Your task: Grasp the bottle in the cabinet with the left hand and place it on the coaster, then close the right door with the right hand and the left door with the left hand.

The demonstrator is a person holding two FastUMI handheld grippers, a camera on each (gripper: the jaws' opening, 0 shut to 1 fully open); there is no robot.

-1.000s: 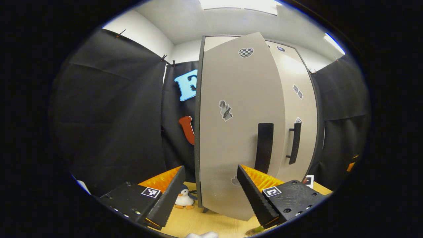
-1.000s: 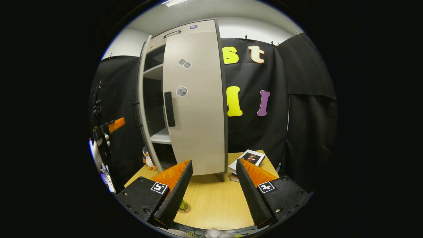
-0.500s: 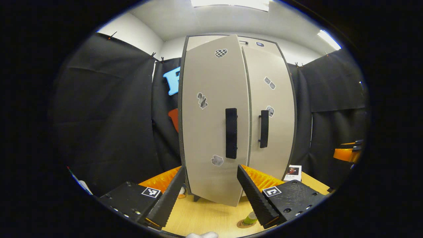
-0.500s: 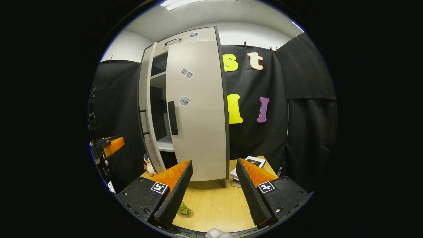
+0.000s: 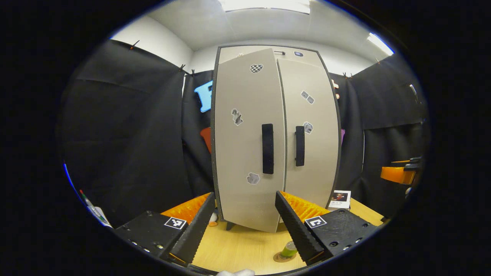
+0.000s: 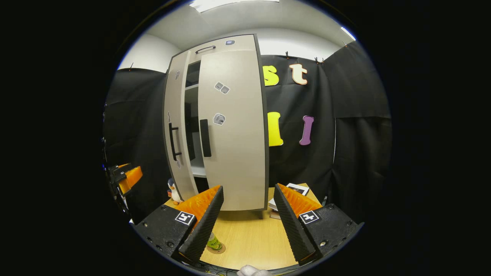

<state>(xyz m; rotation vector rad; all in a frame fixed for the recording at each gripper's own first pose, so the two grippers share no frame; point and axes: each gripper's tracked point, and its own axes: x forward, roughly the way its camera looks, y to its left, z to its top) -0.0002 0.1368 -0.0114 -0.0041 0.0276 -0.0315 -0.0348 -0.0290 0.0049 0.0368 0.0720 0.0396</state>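
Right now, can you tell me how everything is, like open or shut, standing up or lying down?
Left door: ajar, not fully shut.
Right door: shut.
Bottle: standing upright on the coaster.
Penguin toy: standing beside the cabinet.
Left gripper: open, holding nothing.
Right gripper: open, holding nothing.

Bench (image 5: 245, 245): light wood | cabinet (image 5: 274, 134) stands on it on short legs toward the back | coaster (image 5: 282, 257) near the front, green bottle (image 5: 288, 250) upright on it | toy penguin (image 6: 173, 191) by the cabinet's left corner | photo card (image 5: 339, 198) on books to the cabinet's right
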